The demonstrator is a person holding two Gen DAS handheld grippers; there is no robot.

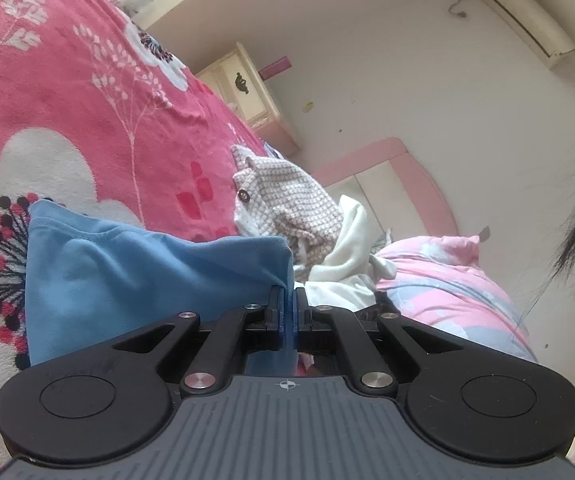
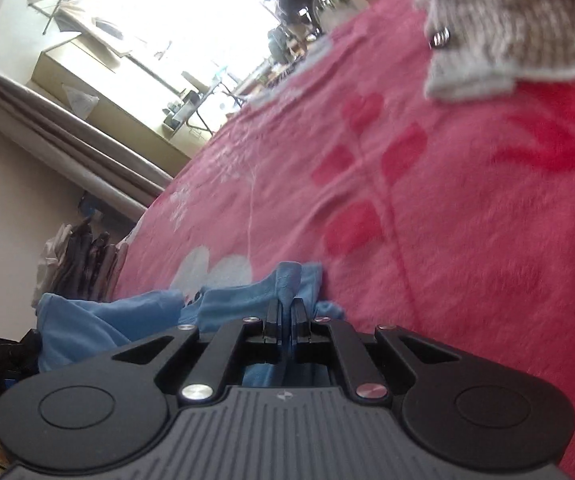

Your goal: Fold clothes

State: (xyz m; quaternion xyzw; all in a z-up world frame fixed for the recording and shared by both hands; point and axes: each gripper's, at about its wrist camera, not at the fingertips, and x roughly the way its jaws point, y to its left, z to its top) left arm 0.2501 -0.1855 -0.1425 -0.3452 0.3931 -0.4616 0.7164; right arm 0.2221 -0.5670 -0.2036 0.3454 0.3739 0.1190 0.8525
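Observation:
A blue garment [image 1: 135, 280] lies on the pink flowered blanket [image 1: 87, 112] of a bed. My left gripper [image 1: 287, 300] is shut on a corner of it, and the cloth stretches away to the left from the jaws. In the right wrist view my right gripper [image 2: 286, 312] is shut on another bunched edge of the blue garment [image 2: 247, 300], a tuft of cloth sticking up between the fingers. The rest of the garment hangs in folds at the lower left, by the blanket's edge.
A checked beige garment with a button [image 1: 283, 196] and a white cloth [image 1: 347, 248] lie piled behind the blue one. A pink and blue quilt [image 1: 447, 280] sits at right by the pink headboard [image 1: 407, 168]. The checked garment [image 2: 507, 20] shows again at upper right.

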